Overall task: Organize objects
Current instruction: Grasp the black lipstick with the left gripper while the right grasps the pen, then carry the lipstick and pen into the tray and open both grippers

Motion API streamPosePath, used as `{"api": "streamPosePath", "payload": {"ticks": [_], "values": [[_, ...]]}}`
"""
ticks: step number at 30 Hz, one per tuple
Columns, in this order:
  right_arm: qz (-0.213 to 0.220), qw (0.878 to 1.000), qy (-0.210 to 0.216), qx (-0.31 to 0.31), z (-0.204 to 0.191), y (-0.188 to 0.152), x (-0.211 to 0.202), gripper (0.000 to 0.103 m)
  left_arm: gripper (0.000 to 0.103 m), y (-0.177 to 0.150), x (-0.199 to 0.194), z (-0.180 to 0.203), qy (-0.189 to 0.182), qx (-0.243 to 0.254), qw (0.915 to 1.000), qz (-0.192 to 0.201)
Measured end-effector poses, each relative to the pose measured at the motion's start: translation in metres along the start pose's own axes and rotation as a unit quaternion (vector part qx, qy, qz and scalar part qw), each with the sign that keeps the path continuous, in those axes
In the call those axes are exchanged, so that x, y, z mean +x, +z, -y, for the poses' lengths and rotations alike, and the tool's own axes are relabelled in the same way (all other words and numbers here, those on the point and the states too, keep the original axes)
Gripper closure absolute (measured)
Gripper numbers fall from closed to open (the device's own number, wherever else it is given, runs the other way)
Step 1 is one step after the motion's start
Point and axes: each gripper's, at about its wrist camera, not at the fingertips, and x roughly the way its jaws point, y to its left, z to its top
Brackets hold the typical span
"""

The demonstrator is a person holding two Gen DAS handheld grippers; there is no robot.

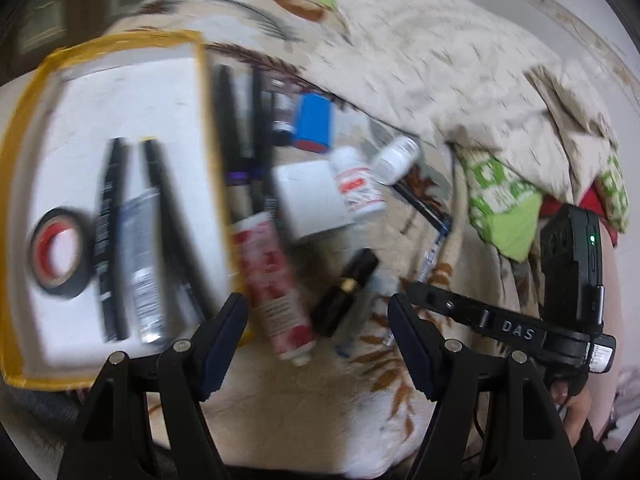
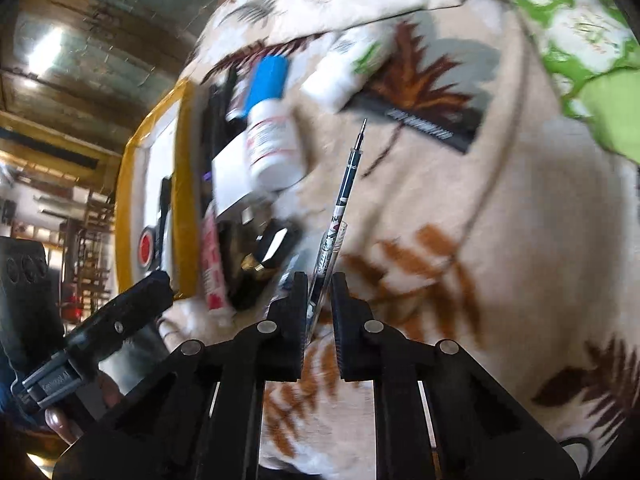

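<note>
A white tray with a yellow rim [image 1: 196,80] lies on a leaf-print blanket and holds a roll of black tape [image 1: 60,254], black pens [image 1: 110,236] and a grey tube [image 1: 142,264]. Beside it lie a pink floral tube [image 1: 276,292], a black bottle [image 1: 344,292], a white box [image 1: 312,196], white bottles [image 1: 358,186] and a blue container [image 1: 314,122]. My left gripper [image 1: 318,320] is open above the pink tube and black bottle. My right gripper [image 2: 318,292] is shut on a pen [image 2: 344,196], tip pointing away. The tray's rim also shows in the right wrist view [image 2: 186,184].
A crumpled beige blanket [image 1: 440,64] and green patterned cloth [image 1: 504,208] lie right of the objects. The right gripper's body [image 1: 568,280] shows at the right edge of the left wrist view. A dark flat card [image 2: 424,124] lies on the blanket beyond the pen.
</note>
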Motion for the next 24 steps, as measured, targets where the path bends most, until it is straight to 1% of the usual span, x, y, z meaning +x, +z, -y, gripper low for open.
{"api": "streamPosePath", "payload": {"ticks": [1,3,5,6,7,8,9,10,11,12,15,18,19,20,21,24], "values": [[0.003,1.0,-0.002,0.002,0.004,0.001,-0.002,0.092,0.03,0.002,0.004,0.004,-0.002,0.005,1.0,-0.006],[0.009,1.0,-0.018,-0.001,0.006,0.003,-0.004,0.092,0.031,0.009,0.02,0.014,-0.006,0.021,0.9993,-0.032],[0.008,1.0,-0.015,0.004,0.009,0.003,-0.002,0.092,0.032,0.009,0.03,0.019,-0.007,0.027,0.9986,-0.046],[0.005,1.0,-0.012,0.005,0.01,0.003,-0.001,0.092,0.032,0.008,0.034,0.023,-0.004,0.039,0.9983,-0.044],[0.004,1.0,-0.009,0.005,0.01,0.003,0.0,0.092,0.036,0.006,0.035,0.025,0.001,0.046,0.9981,-0.04],[0.003,1.0,-0.008,0.003,0.011,0.002,0.002,0.092,0.052,0.005,0.037,0.025,0.005,0.051,0.998,-0.037],[0.0,1.0,-0.01,0.004,0.009,0.002,0.006,0.092,0.06,0.004,0.042,0.025,0.005,0.051,0.9977,-0.044],[0.0,1.0,-0.007,0.007,0.009,0.003,0.009,0.091,0.069,0.003,0.048,0.021,0.003,0.045,0.9974,-0.057],[0.001,1.0,-0.003,0.01,0.009,0.003,0.009,0.091,0.071,0.001,0.056,0.017,0.002,0.04,0.9968,-0.068],[0.001,1.0,-0.002,0.011,0.009,0.004,0.01,0.091,0.071,0.001,0.055,0.018,0.0,0.043,0.997,-0.064],[-0.001,1.0,-0.009,0.006,0.006,0.005,0.014,0.091,0.078,0.0,0.054,0.022,0.008,0.05,0.9971,-0.056],[0.003,0.999,-0.029,-0.012,-0.001,0.005,0.018,0.091,0.082,-0.001,0.05,0.024,0.018,0.056,0.9972,-0.045],[0.004,0.999,-0.038,-0.022,-0.004,0.004,0.017,0.091,0.084,-0.001,0.047,0.022,0.015,0.051,0.9977,-0.041],[0.006,0.999,-0.043,-0.027,-0.006,0.003,0.016,0.091,0.085,0.0,0.043,0.018,0.002,0.04,0.9984,-0.039],[0.007,0.999,-0.043,-0.028,-0.007,0.002,0.013,0.091,0.086,0.0,0.037,0.012,-0.02,0.026,0.9988,-0.037],[0.02,1.0,-0.016,-0.01,-0.003,0.001,0.002,0.093,0.087,0.001,0.018,0.002,-0.057,-0.003,0.9983,-0.014]]}}
